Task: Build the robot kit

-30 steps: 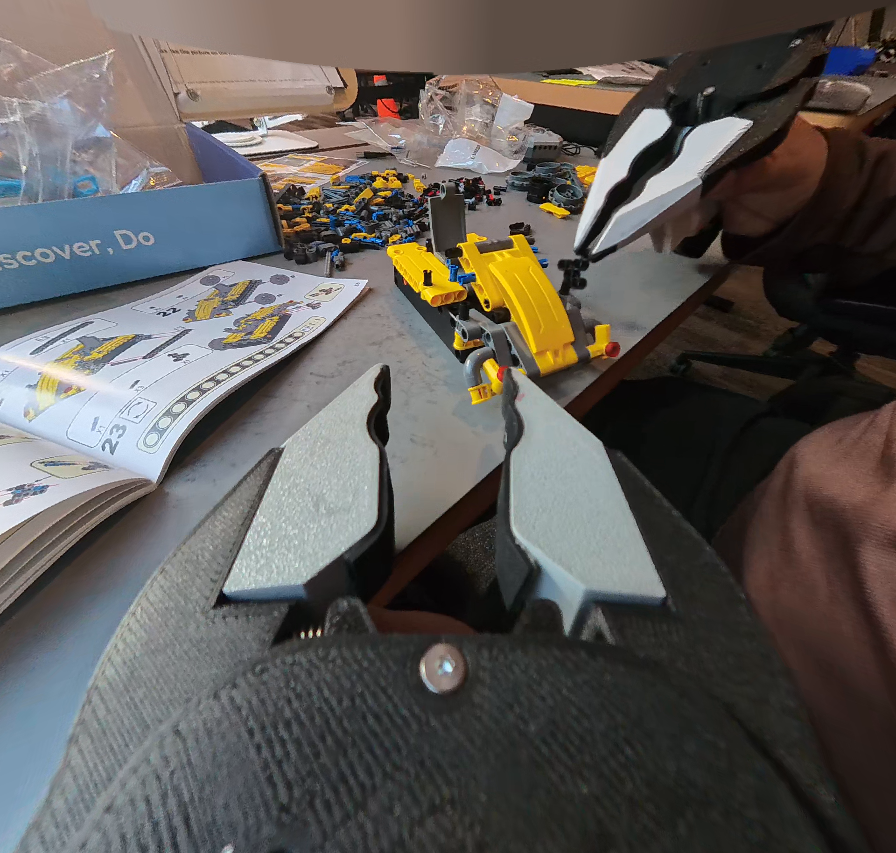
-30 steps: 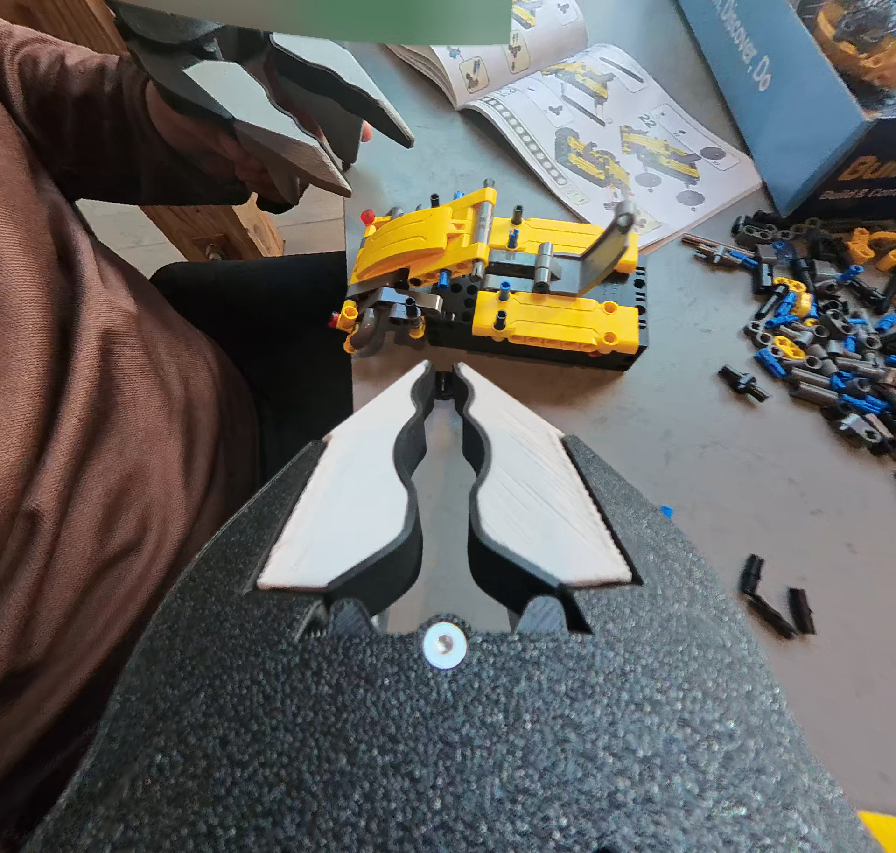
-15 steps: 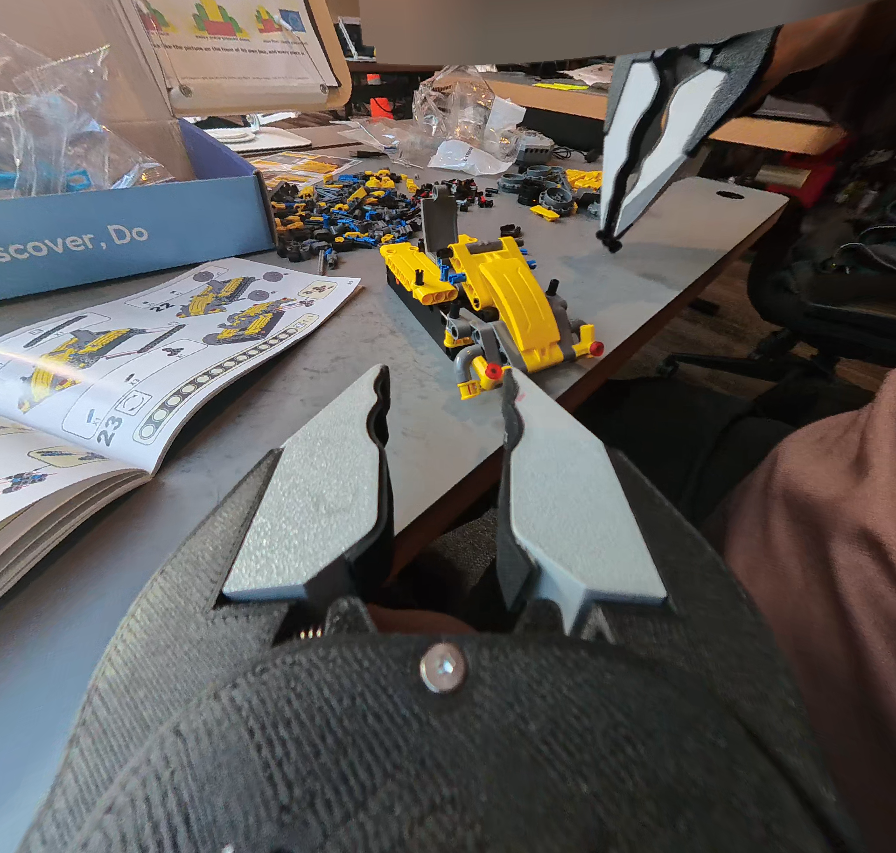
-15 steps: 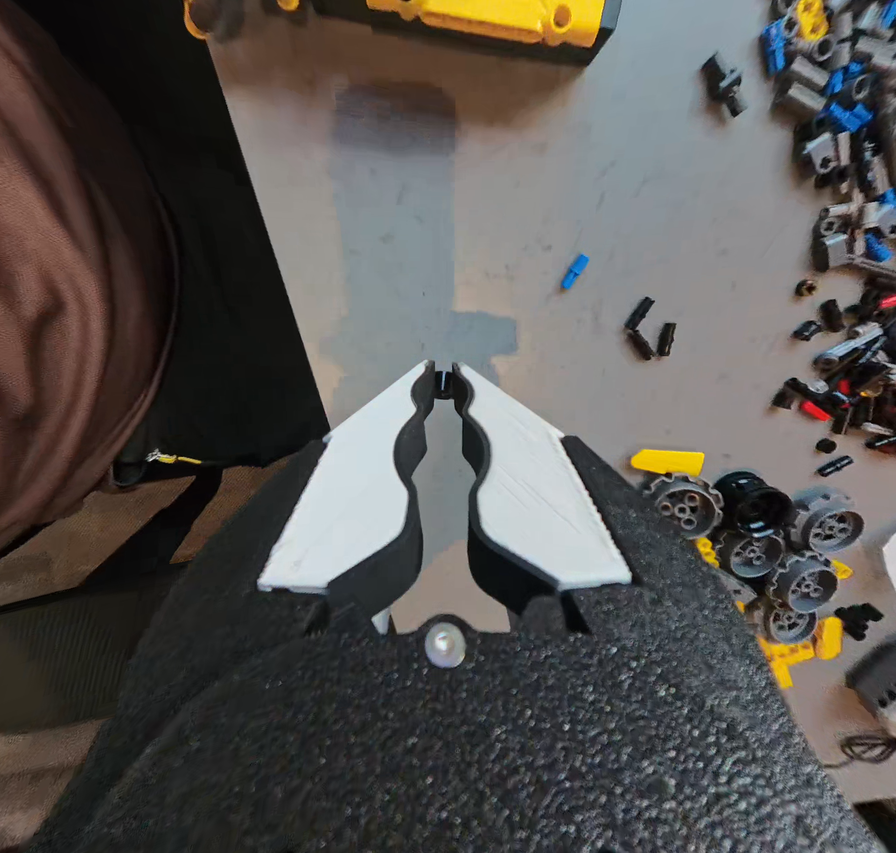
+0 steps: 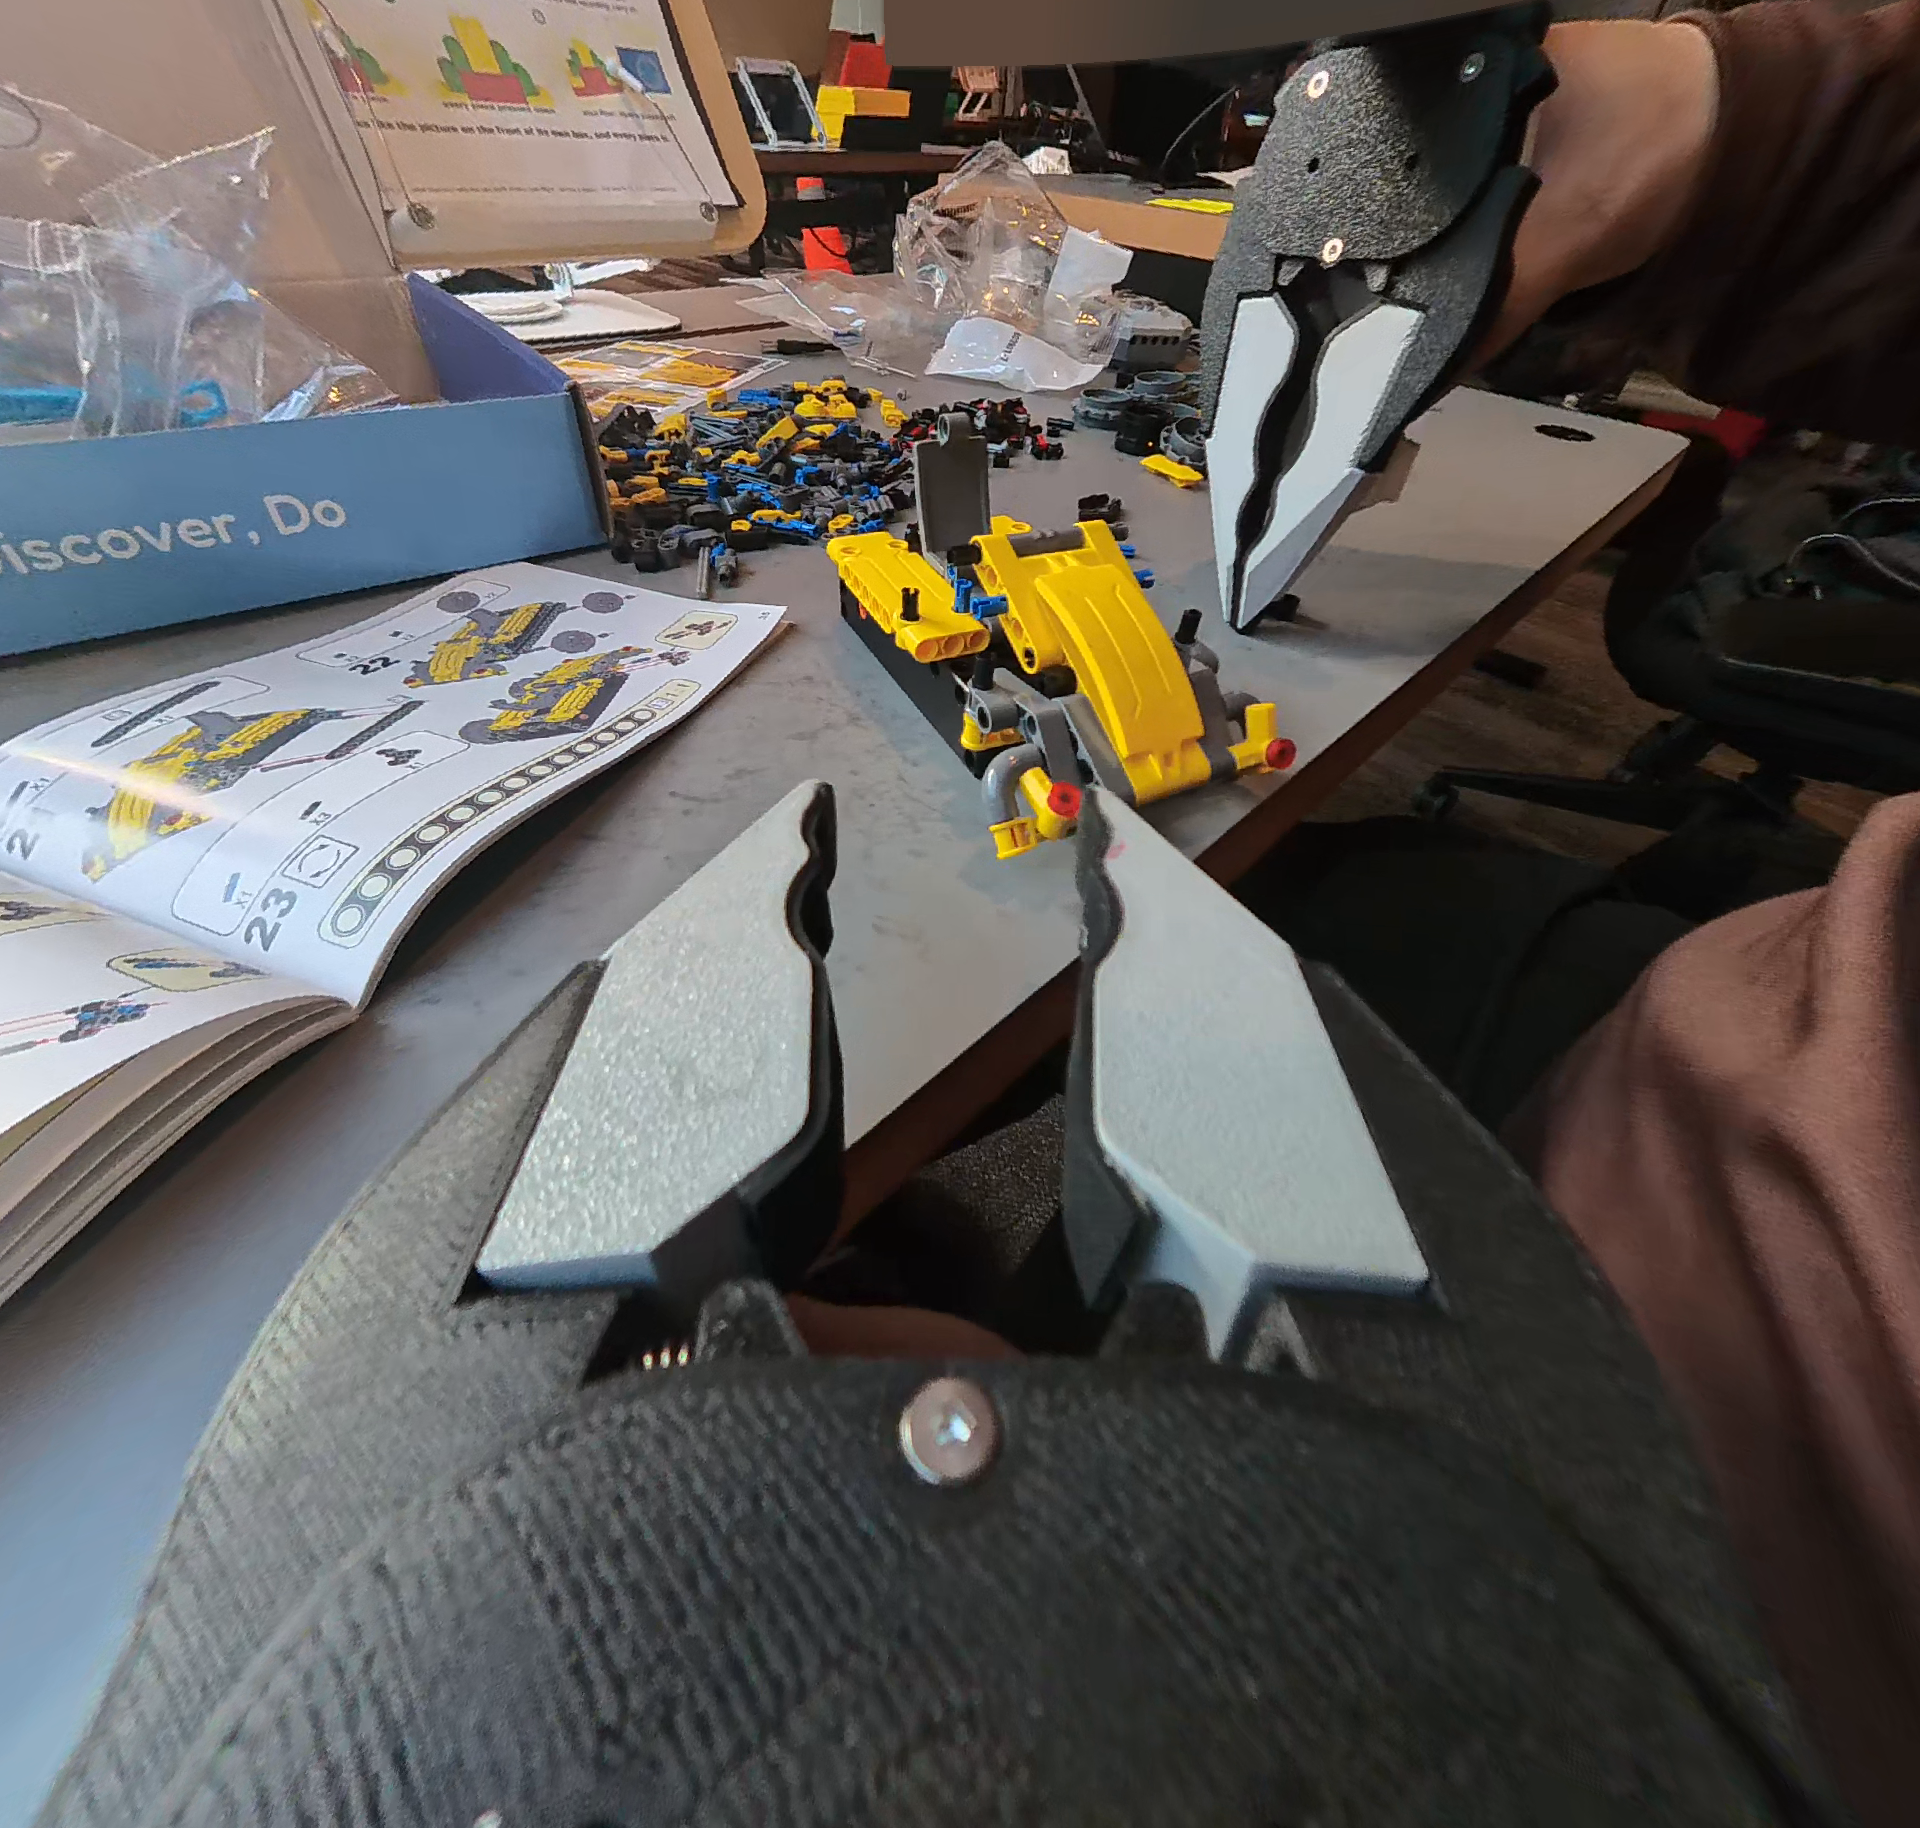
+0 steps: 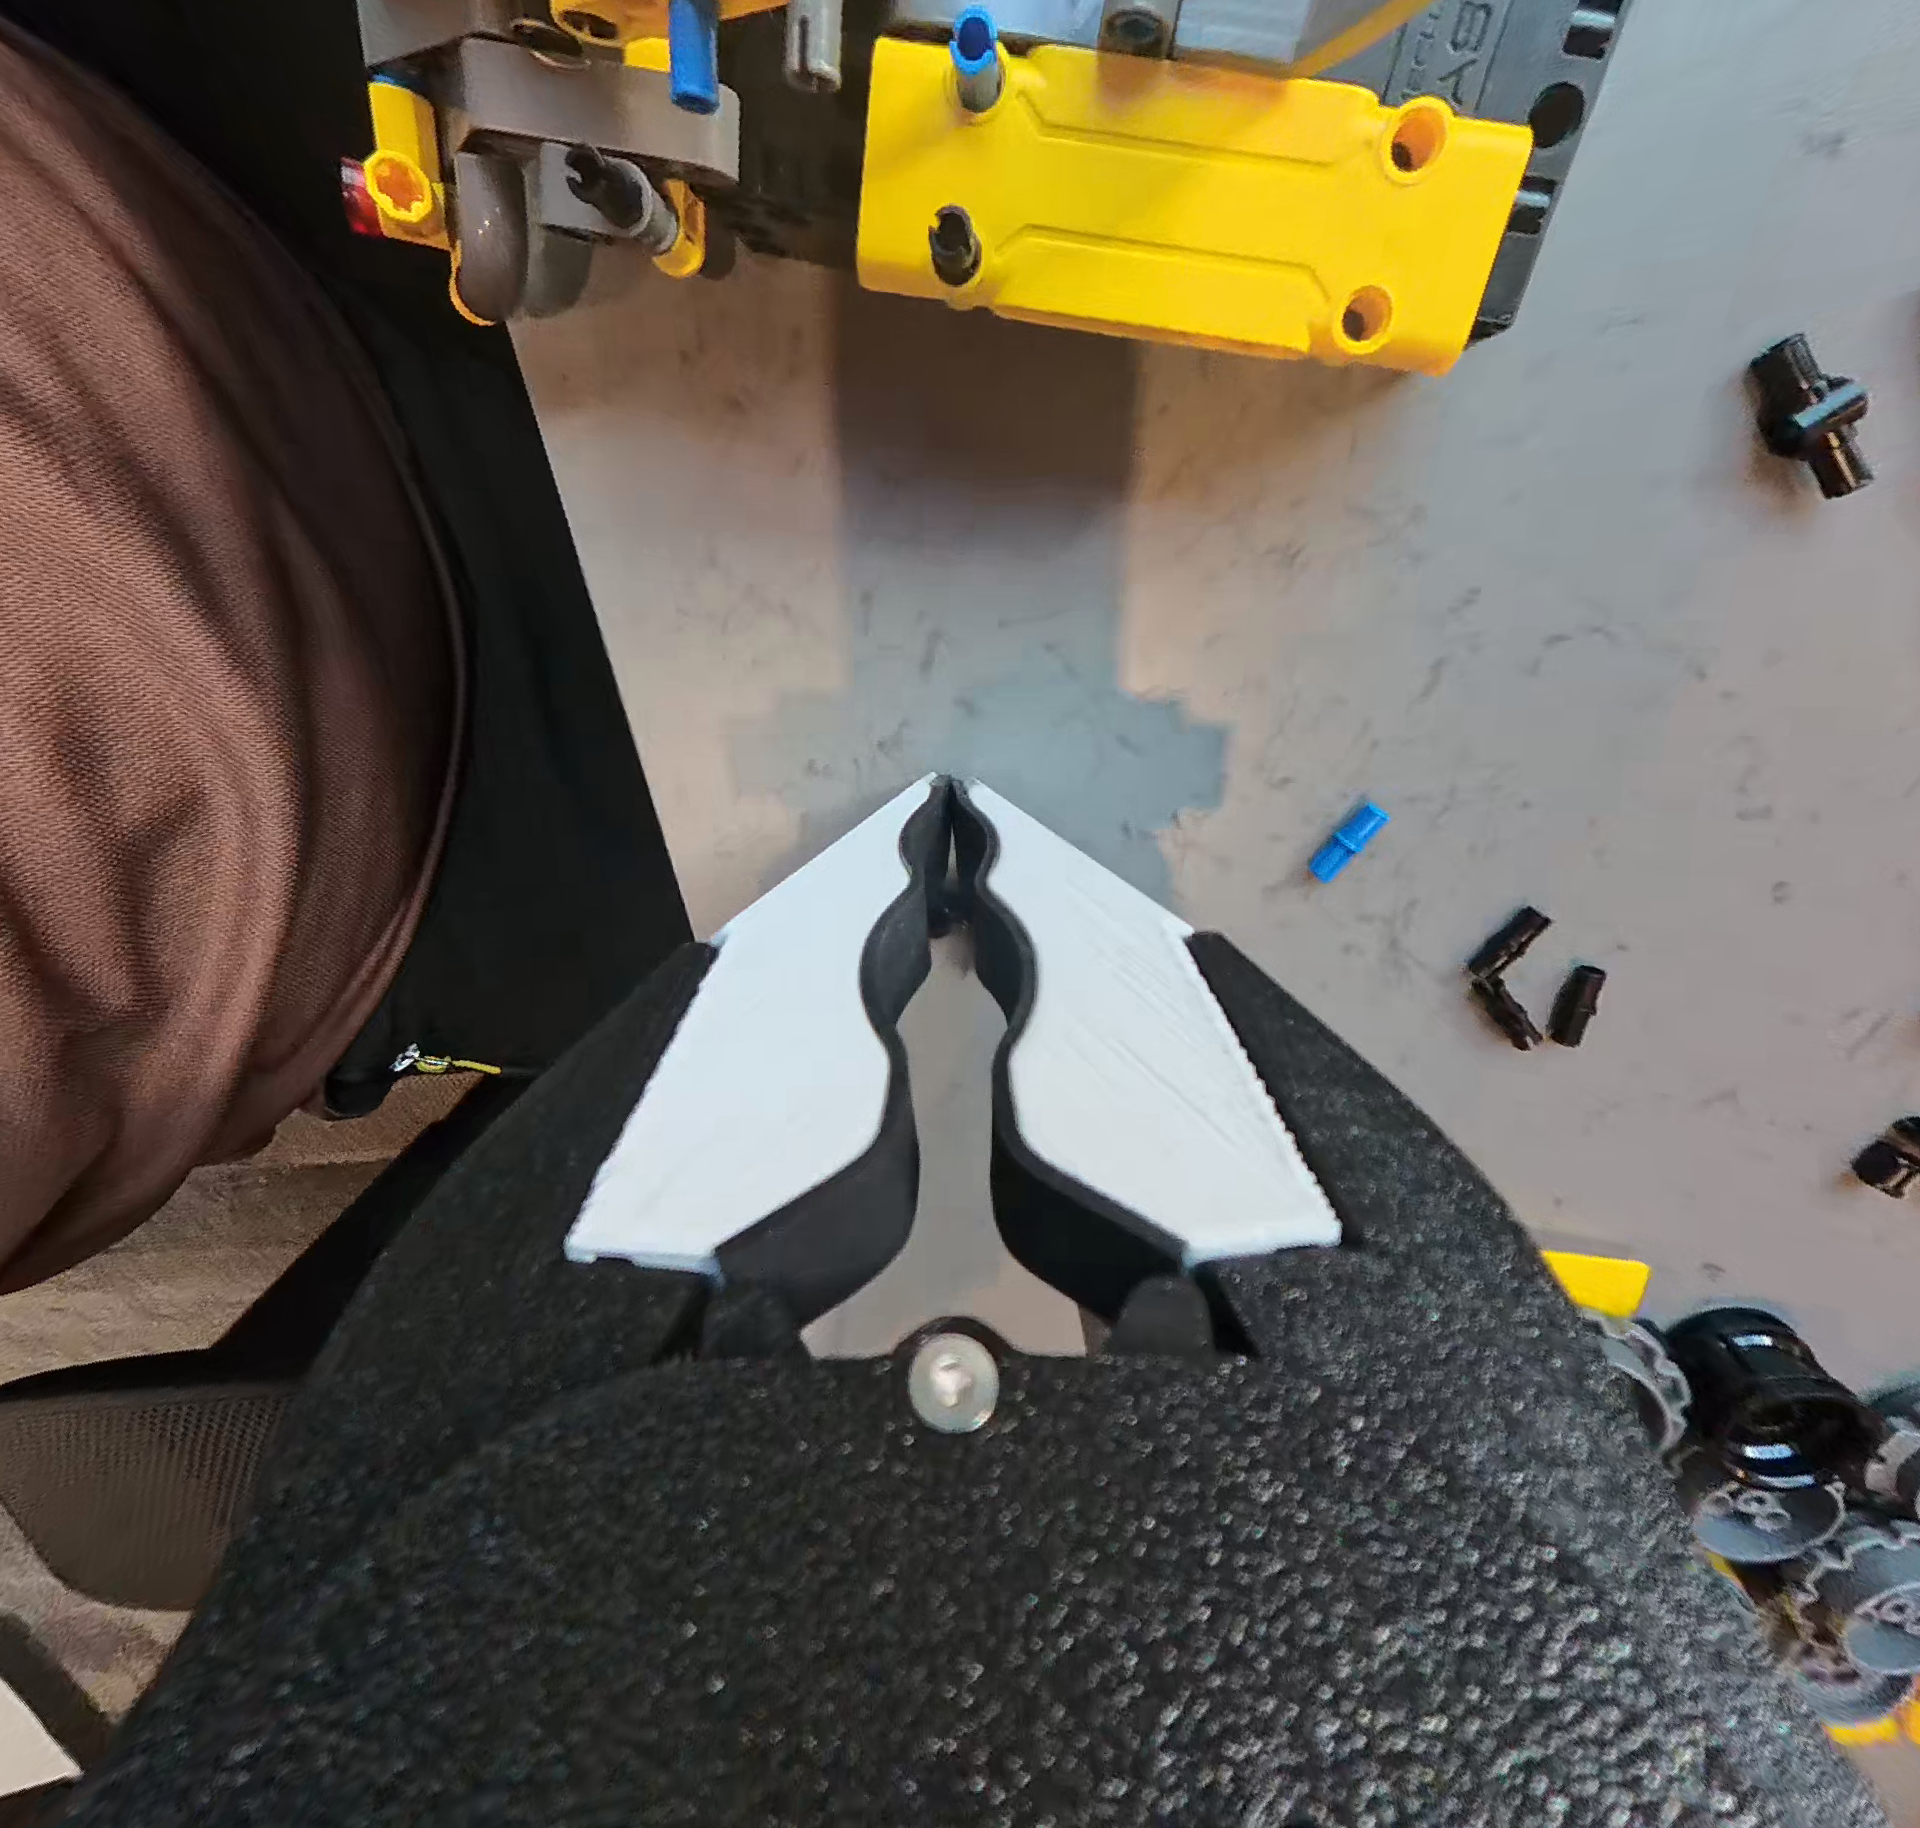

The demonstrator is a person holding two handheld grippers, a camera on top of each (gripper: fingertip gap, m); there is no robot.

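Note:
A part-built yellow and black brick vehicle [image 5: 1081, 656] lies near the table's front edge; its side fills the top of the right wrist view [image 6: 1174, 189]. My left gripper [image 5: 956, 817] is open and empty, just short of the vehicle's nose with its red stud. My right gripper [image 6: 948, 791] is shut, with a small black pin [image 6: 943, 911] showing in the gap behind its tips. In the left wrist view it [image 5: 1247, 615] points straight down, with its tips at the table surface right of the vehicle.
An open instruction booklet [image 5: 343, 770] and a blue box [image 5: 291, 521] lie at left. A pile of loose parts [image 5: 748, 469] sits behind the vehicle. A blue pin [image 6: 1348, 840], black pins [image 6: 1527, 978] and wheels [image 6: 1756, 1404] lie right of my right gripper. The table edge [image 5: 1455, 656] runs close by. Tip to tip, the grippers are about 20 centimetres apart. The blue pin [image 6: 1348, 840] is closer to my right gripper, around 7 centimetres from its tips; the left tips are 25 centimetres off.
My right gripper has swung away from the vehicle, turned downward and dropped to the table surface beside it, still shut. My left gripper has stayed open in about the same place.

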